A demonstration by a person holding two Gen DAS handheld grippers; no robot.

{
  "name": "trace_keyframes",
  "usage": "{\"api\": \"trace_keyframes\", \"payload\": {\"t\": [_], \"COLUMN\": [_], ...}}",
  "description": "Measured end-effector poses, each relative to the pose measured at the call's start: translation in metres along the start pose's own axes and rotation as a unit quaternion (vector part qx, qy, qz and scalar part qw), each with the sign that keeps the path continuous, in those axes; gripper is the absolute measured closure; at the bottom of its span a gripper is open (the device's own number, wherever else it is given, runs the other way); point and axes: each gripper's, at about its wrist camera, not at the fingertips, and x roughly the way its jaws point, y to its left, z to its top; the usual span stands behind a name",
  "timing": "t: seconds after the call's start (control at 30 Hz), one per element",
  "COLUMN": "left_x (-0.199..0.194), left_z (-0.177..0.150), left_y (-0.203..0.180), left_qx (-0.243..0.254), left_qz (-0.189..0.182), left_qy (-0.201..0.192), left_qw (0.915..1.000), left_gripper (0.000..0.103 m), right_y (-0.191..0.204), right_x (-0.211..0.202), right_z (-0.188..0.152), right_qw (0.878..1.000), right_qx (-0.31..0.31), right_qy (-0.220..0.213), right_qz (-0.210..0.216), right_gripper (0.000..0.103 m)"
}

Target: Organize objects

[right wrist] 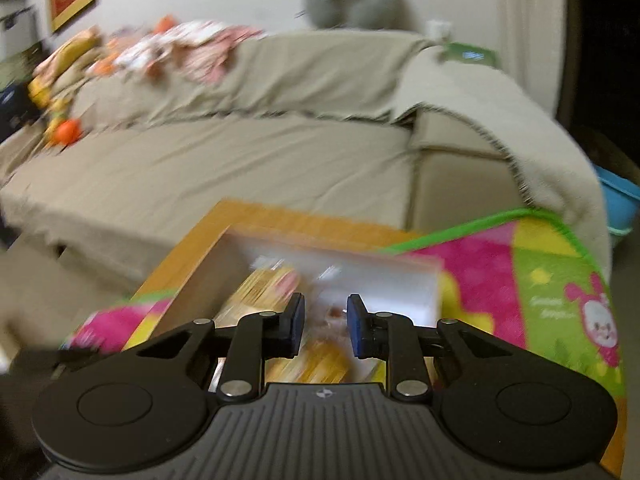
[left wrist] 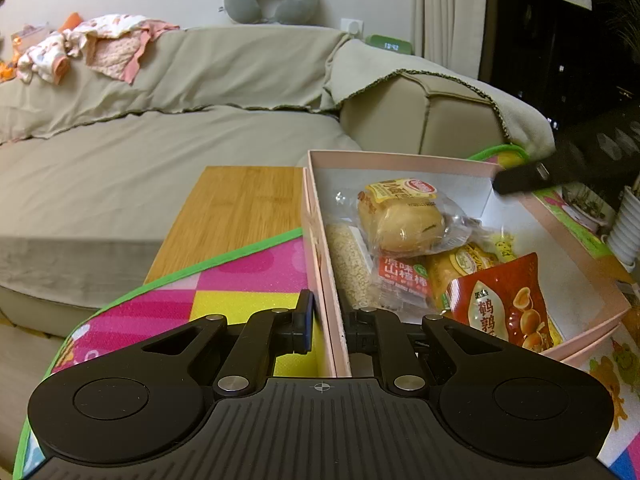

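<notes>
The left gripper (left wrist: pixel 327 322) is clamped on the near-left wall of the pink box (left wrist: pixel 400 159), one finger outside over the play mat (left wrist: pixel 240 280), the other inside. Prob. a steadying hold so the box doesn't slide while snacks go in. The box sits on the mat w/ its far-left corner reaching the bare wood of the table (left wrist: pixel 240 200), just beside the table's far edge.

Snacks are all in the box's left and near part: bun packet (left wrist: pixel 404 220), oat bar (left wrist: pixel 348 264), red-label packet (left wrist: pixel 402 276), a second yellow packet (left wrist: pixel 460 268), red pouch (left wrist: pixel 500 304) leaning at the near wall. Far-right corner of the box floor is bare, so room there for more.

The right gripper (right wrist: pixel 325 326) hangs over the box w/ jaws apart and, as far as I can tell, nothing between them; that view is badly blurred. In the left view its dark tip (left wrist: pixel 524 178) sits near the far-right rim.

Table edge drops off towards the sofa (left wrist: pixel 180 160), so little slack that way; the mat's right side (right wrist: pixel 540 288) is open.
</notes>
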Motion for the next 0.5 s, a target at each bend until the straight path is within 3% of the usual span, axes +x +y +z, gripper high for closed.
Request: {"api": "trace_keyframes", "payload": {"t": [0.13, 0.3, 0.37, 0.5], "left_x": [0.000, 0.000, 0.000, 0.000], "left_z": [0.000, 0.000, 0.000, 0.000], "left_y": [0.000, 0.000, 0.000, 0.000], "left_qx": [0.000, 0.000, 0.000, 0.000], "left_qz": [0.000, 0.000, 0.000, 0.000], "left_qy": [0.000, 0.000, 0.000, 0.000], "left_qw": [1.0000, 1.0000, 1.0000, 1.0000], "left_gripper": [0.090, 0.090, 0.090, 0.090], "right_y": [0.013, -0.003, -0.010, -0.029], "right_x": [-0.021, -0.049, -0.062, -0.083], "right_z": [-0.015, -0.030, -0.043, -0.074], "right_qw": [1.000, 1.000, 1.000, 0.998], "right_qx": [-0.022, -0.003, -0.003, 0.008], "right_qy": [0.011, 0.007, 0.001, 0.009], "right_qz": [0.013, -0.003, -0.027, -0.066], "right_gripper": [0.080, 0.079, 0.073, 0.051]}}
